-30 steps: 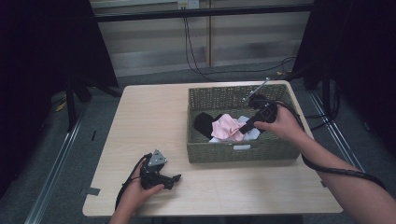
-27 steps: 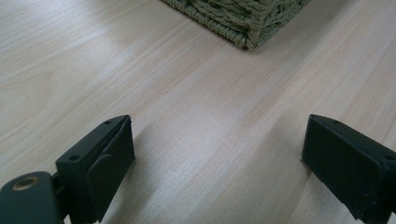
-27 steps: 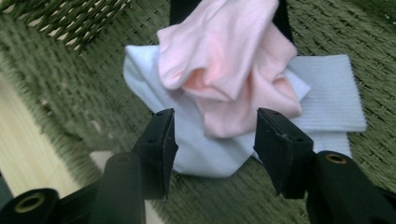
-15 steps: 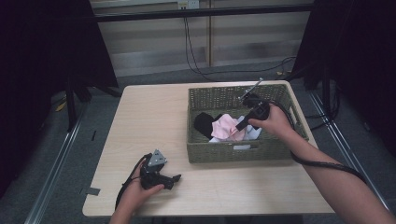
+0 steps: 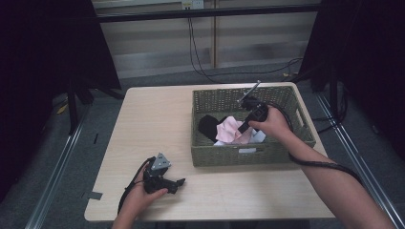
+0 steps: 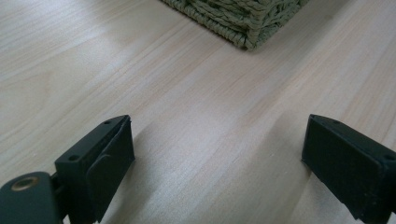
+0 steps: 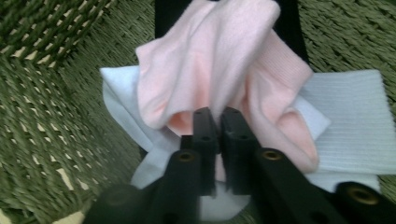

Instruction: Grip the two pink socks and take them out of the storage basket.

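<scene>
A green woven basket [image 5: 296,107] stands on the right half of the wooden table [image 5: 153,124]. Inside it lie a pink cloth [image 5: 231,130], a white cloth [image 5: 259,137] and a black cloth [image 5: 208,125]. My right gripper [image 5: 240,131] reaches into the basket with its jaws pressed together on a fold of the pink cloth [image 7: 219,70], which bunches up over the white cloth [image 7: 350,107]. My left gripper [image 5: 177,183] rests on the table near the front left, open, with bare wood between its fingers [image 6: 100,163].
A corner of the basket [image 6: 243,18] lies just beyond the left gripper. A black cable [image 5: 315,162] trails from the right gripper along the forearm. Dark stands and cables line the floor behind the table.
The right gripper has moved left and down inside the basket, from near the far right wall onto the pink cloth, and shut on it. The left gripper has stayed put.
</scene>
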Demonstrator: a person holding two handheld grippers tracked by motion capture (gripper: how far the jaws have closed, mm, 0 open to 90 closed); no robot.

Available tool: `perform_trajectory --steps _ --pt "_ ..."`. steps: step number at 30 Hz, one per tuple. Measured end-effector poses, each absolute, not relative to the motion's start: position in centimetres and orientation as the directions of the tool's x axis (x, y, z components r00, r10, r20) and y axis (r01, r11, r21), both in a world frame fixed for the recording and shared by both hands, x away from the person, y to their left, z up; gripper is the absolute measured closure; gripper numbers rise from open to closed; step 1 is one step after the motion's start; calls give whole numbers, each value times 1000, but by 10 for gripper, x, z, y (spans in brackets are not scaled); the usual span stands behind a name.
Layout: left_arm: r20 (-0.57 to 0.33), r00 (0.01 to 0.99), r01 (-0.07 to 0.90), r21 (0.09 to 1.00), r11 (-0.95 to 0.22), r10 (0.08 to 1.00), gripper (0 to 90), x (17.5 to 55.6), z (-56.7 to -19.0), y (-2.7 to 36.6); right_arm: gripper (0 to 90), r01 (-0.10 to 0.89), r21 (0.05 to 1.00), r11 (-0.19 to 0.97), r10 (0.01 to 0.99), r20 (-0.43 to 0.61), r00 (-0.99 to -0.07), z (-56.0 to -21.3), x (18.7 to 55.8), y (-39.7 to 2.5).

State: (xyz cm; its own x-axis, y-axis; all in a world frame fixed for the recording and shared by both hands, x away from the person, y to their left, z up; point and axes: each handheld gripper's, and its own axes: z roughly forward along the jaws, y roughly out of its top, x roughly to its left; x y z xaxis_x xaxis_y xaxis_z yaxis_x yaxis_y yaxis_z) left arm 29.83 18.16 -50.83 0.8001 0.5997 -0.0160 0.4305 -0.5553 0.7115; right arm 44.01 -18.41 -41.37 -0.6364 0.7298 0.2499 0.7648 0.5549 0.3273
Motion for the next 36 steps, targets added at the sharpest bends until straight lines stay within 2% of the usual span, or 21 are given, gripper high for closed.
perform_trajectory --steps 4,15,36 --pt "-17 800 431 711 -555 599 85 298 -508 182 878 763 304 570 731 236 -640 -409 442 -180" --pt "-18 802 429 713 -555 597 85 298 -508 182 879 749 325 577 716 239 -655 -368 439 -179" --pt "-17 801 429 712 -555 598 85 298 -508 182 879 709 353 610 677 232 -698 -313 416 -209"
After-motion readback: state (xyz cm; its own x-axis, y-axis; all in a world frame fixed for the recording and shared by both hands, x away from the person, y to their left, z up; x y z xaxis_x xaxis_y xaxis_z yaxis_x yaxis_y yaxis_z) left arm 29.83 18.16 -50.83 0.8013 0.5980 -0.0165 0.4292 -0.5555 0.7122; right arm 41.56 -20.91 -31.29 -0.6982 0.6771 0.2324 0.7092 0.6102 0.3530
